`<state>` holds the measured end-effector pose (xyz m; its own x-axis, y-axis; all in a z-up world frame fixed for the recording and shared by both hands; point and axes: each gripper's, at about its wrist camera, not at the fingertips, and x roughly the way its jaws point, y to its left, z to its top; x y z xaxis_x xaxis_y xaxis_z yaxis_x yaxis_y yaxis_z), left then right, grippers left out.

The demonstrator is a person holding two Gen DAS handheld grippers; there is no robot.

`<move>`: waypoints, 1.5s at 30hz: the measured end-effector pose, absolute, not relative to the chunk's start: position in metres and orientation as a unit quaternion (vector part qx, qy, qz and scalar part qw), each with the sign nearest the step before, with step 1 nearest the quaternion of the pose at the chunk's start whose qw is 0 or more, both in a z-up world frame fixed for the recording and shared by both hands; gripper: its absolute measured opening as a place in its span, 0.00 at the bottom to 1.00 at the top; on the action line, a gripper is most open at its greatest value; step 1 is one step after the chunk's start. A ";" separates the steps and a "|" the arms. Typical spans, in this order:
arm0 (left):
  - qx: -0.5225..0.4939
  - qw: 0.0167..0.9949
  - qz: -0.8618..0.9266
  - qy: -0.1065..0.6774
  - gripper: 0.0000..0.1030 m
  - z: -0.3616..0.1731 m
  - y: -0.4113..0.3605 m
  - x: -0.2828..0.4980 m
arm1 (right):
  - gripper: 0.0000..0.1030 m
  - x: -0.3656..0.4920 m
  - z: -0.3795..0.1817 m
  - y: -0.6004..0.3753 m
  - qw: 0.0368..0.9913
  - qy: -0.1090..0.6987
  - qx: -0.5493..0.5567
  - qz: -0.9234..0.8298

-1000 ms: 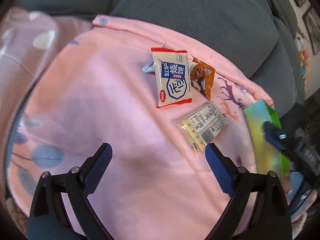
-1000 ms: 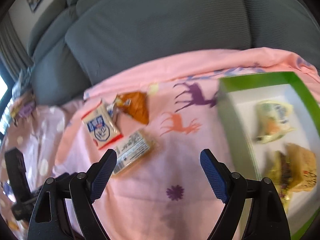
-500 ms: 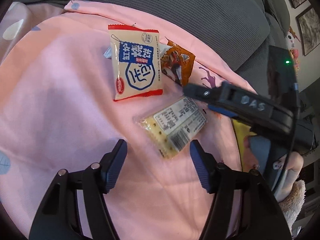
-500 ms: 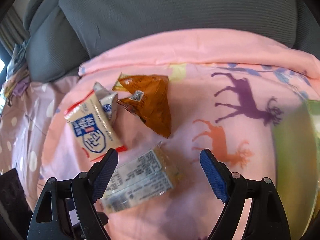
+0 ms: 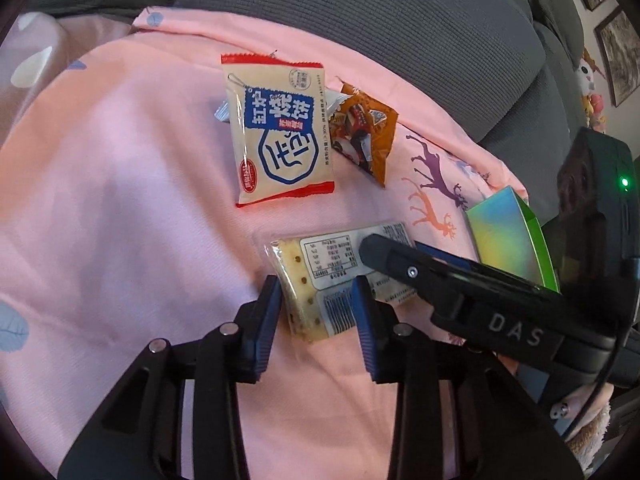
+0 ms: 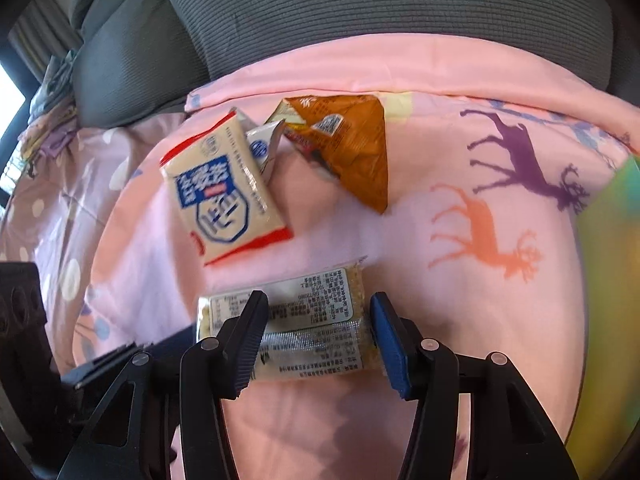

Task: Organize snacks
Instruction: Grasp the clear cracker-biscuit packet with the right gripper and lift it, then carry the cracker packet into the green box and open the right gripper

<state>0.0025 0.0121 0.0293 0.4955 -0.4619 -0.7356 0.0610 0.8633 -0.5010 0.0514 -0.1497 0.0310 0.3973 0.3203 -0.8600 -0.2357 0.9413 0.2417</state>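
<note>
Closing from both ends, the left gripper (image 5: 316, 308) and right gripper (image 6: 318, 334) straddle one clear-wrapped cracker packet (image 5: 320, 276) lying flat on a pink deer-print blanket (image 5: 120, 200); its ends lie between each pair of narrowing fingers. Beyond it lie a cream biscuit packet (image 5: 280, 136) and an orange pouch (image 5: 366, 132), beneath grey sofa cushions (image 5: 360, 12).

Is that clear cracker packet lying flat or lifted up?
Lying flat: the cracker packet rests on the pink blanket, label side up.
</note>
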 end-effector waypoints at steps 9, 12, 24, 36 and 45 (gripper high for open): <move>-0.172 0.855 -0.196 0.448 0.35 0.050 0.000 -0.019 | 0.54 0.009 0.061 -0.150 0.871 0.474 0.019 0.126; -0.164 0.859 -0.209 0.438 0.35 0.060 -0.005 -0.029 | 0.54 -0.005 0.072 -0.153 0.883 0.456 0.016 0.112; -0.126 0.875 -0.239 0.402 0.35 0.099 -0.061 -0.045 | 0.54 -0.044 0.116 -0.196 0.911 0.403 0.040 0.080; -0.095 0.875 -0.282 0.383 0.36 0.122 -0.129 -0.040 | 0.55 -0.061 0.141 -0.259 0.924 0.374 0.074 0.018; -0.061 0.866 -0.321 0.379 0.37 0.132 -0.190 -0.035 | 0.55 -0.076 0.147 -0.320 0.924 0.359 0.128 -0.032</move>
